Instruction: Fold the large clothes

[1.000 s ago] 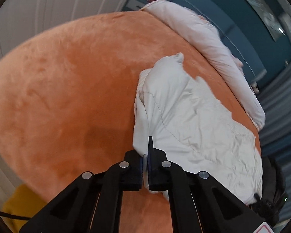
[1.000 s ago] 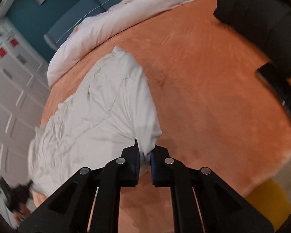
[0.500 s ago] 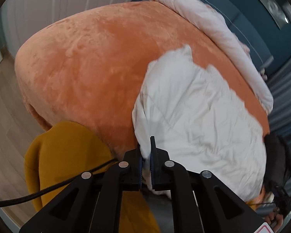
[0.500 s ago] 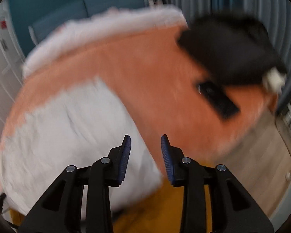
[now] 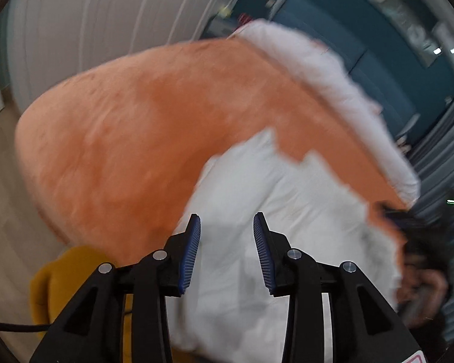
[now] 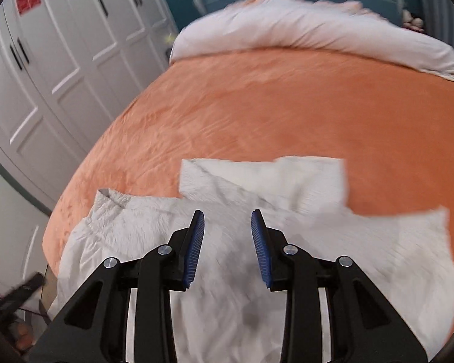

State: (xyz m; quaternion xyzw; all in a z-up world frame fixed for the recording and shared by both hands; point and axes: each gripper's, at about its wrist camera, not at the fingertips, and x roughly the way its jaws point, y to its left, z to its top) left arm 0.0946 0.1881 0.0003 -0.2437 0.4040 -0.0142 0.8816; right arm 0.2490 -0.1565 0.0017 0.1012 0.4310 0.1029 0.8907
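A white garment (image 5: 281, 211) lies spread on the orange bed cover (image 5: 142, 139), near the bed's near edge and hanging slightly over it. In the right wrist view the garment (image 6: 287, 242) lies flat with a folded part at its far side. My left gripper (image 5: 227, 227) is open and empty above the garment's edge. My right gripper (image 6: 227, 227) is open and empty above the garment's middle.
A rolled white duvet (image 6: 302, 30) lies along the head of the bed. A yellow object (image 5: 66, 275) sits below the bed's edge. White wardrobe doors (image 6: 45, 60) stand at the left. A dark shape (image 5: 423, 257) shows at the right. The orange cover (image 6: 287, 106) spreads beyond the garment.
Both grippers have let go of the garment and opened, the right first. The garment now lies flat on the bed. Both grippers have pulled back above it.
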